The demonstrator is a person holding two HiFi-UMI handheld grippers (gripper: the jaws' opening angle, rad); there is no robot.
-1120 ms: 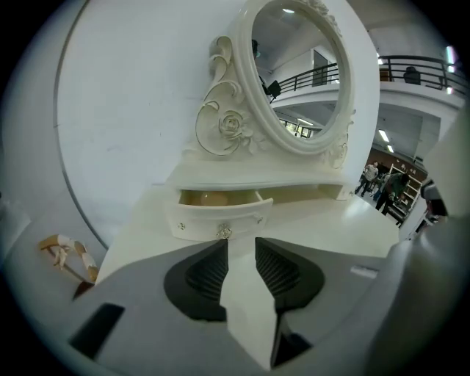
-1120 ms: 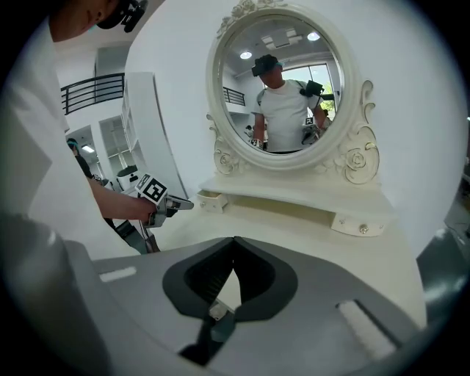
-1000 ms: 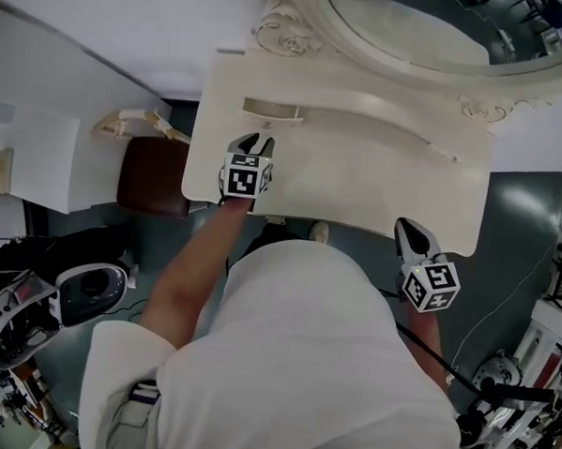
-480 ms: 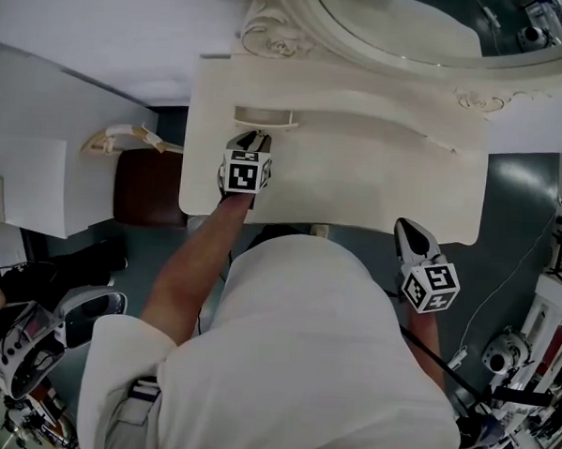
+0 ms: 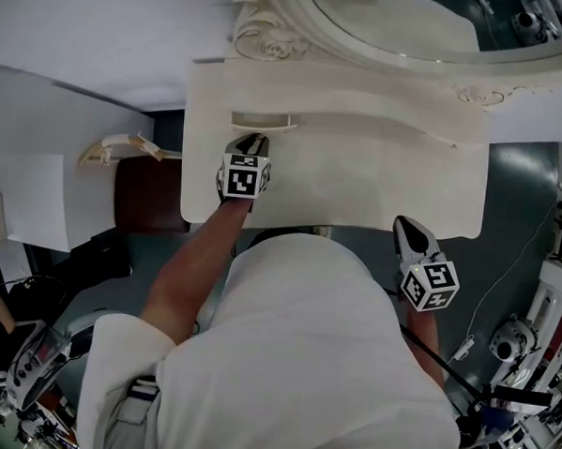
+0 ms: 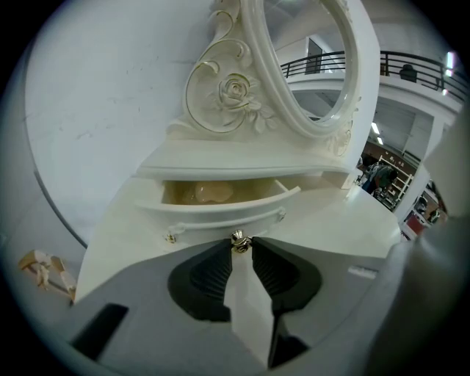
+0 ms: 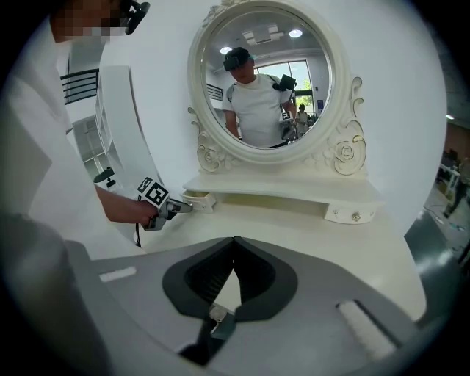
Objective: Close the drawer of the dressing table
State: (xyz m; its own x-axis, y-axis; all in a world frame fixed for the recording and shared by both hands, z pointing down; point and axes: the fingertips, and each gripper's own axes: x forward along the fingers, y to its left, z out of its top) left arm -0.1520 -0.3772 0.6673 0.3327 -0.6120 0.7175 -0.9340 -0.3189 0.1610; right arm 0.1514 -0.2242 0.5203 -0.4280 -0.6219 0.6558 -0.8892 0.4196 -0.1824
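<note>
So we're at the grab-the-handle step. The drawer (image 6: 220, 211) is pulled out, at the far left of the dressing table (image 5: 377, 177), just under the mirror (image 7: 264, 81). The left gripper (image 6: 241, 248) has just been closing its jaws, and the little gold knob (image 6: 239, 239) sits right between the tips, looks pinched. The right gripper (image 7: 233, 241) hangs at the near right, clamped together on nothing. Next up, I reckon: push straight away until the front sits flush, then let go.
</note>
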